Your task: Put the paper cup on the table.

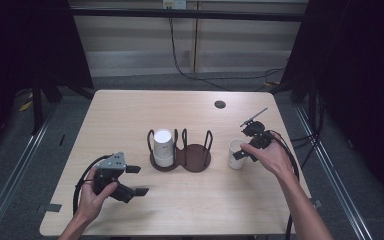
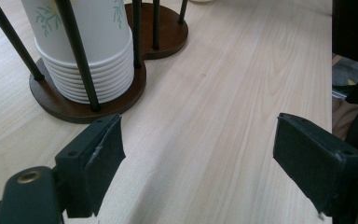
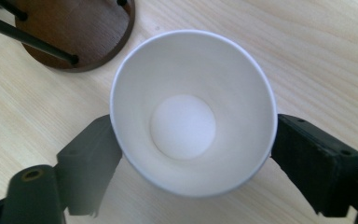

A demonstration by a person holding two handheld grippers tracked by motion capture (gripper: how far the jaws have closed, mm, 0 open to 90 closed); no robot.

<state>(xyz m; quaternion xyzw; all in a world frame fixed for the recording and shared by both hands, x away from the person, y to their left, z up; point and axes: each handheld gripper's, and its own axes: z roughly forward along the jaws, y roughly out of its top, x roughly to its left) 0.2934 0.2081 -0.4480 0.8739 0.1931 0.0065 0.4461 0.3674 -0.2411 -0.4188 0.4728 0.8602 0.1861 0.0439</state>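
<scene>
A dark wooden cup holder point(image 1: 196, 159) with thin black posts stands mid-table; its left ring holds a stack of white paper cups point(image 1: 163, 147), its right ring is bare. To its right a single white paper cup point(image 1: 235, 155) stands upright on the table. My right gripper point(image 1: 239, 151) grips it, one jaw pressed on each side of the cup point(image 3: 182, 126) just below the rim. At the table's front left my left gripper point(image 1: 138, 180) is open and holds nothing. The left gripper point(image 2: 198, 158) points at the stack point(image 2: 98, 60) and the holder's base point(image 2: 168, 37).
A small round black hole point(image 1: 220, 104) sits in the table top at the back right. The holder's bare ring point(image 3: 88, 28) lies close beside the gripped cup. The table's right edge point(image 2: 331, 70) is near my left gripper's right jaw.
</scene>
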